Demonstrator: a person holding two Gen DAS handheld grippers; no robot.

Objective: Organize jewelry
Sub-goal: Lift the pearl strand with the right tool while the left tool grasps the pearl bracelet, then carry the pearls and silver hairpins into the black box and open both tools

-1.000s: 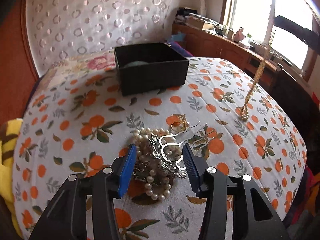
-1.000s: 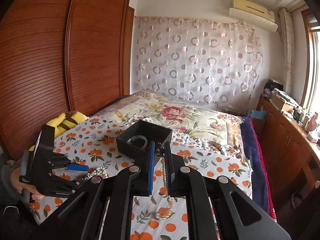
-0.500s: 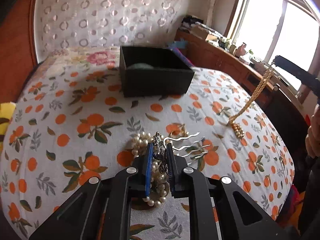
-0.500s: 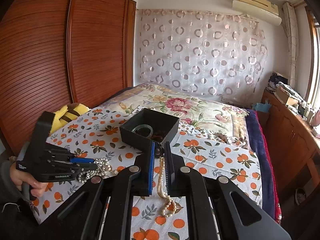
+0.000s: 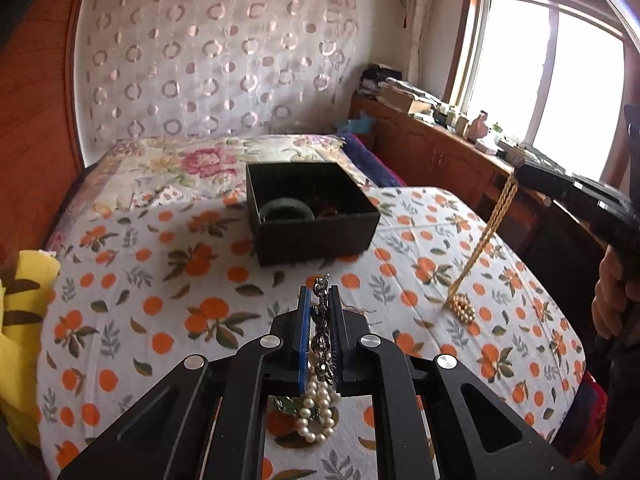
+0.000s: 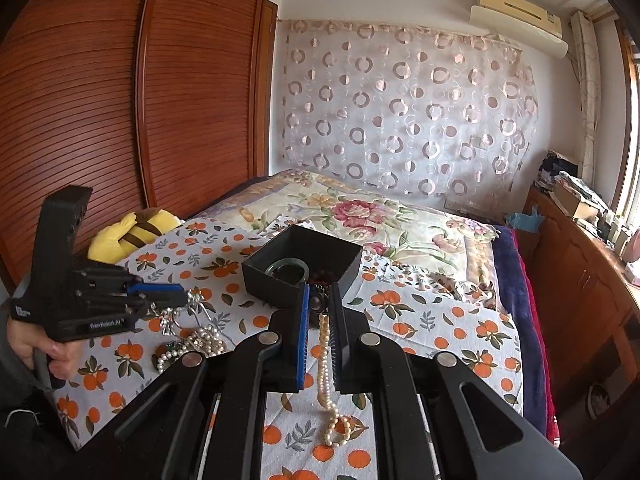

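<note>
Gripping a silver ornament, the left claw is clenched on it above the bed, with pearls tangled to the piece and hanging below the pads. In the right wrist view that same claw sits left of the box, held by a hand; the ornament juts from its tip and more pearls lie heaped on the bed just under it.

The right claw is clenched on a pearl strand, which hangs straight down between its pads, the lower end coiled on the bed on the near side of the box. From the left wrist view the strand looks golden against the window light, dropping from the right claw to a small coil on the bed to the right of the box.

The box is black, open, square, and stands on the orange-print cloth ahead of both claws. Inside it lies a green bangle, with some dark beads beside it. A yellow plush rests left of the box at the bed's edge.
</note>
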